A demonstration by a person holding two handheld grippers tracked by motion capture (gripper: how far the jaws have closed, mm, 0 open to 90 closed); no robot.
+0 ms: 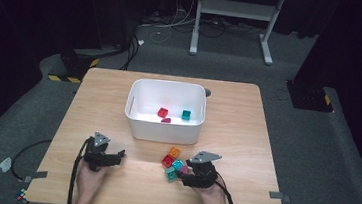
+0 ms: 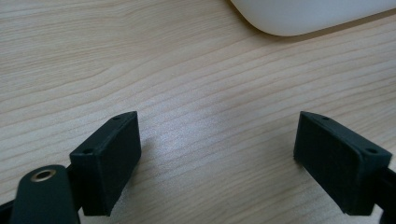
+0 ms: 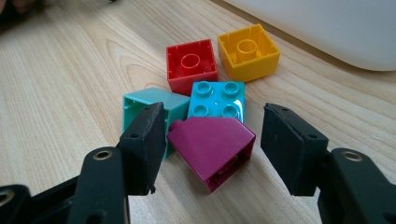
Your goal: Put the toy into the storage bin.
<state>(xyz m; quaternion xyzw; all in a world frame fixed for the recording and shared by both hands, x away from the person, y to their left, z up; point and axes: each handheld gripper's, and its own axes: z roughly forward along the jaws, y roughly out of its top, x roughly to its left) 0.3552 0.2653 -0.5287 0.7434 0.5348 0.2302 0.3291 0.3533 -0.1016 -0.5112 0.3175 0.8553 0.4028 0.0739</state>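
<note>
A cluster of bricks lies on the wooden table (image 1: 247, 118) in front of the white bin (image 1: 169, 84): a magenta sloped brick (image 3: 212, 149), a blue brick (image 3: 217, 100) studs up, a mint brick (image 3: 149, 105), a red brick (image 3: 192, 65) and an orange brick (image 3: 248, 50), the last two hollow side up. My right gripper (image 3: 215, 135) is open, its jaws on either side of the magenta brick (image 1: 183, 169). My left gripper (image 1: 119, 155) is open over bare wood, nothing between its jaws (image 2: 217, 140). Inside the bin lie a red brick (image 1: 162, 112), a magenta brick (image 1: 166, 120) and a teal brick (image 1: 186, 114).
The bin's rounded corner (image 2: 303, 16) sits just beyond the left gripper, and its wall (image 3: 336, 28) stands behind the cluster. Cables trail off the table's left side. A puzzle cube (image 1: 21, 197) lies on the floor at lower left. A metal desk frame (image 1: 235, 9) stands behind the table.
</note>
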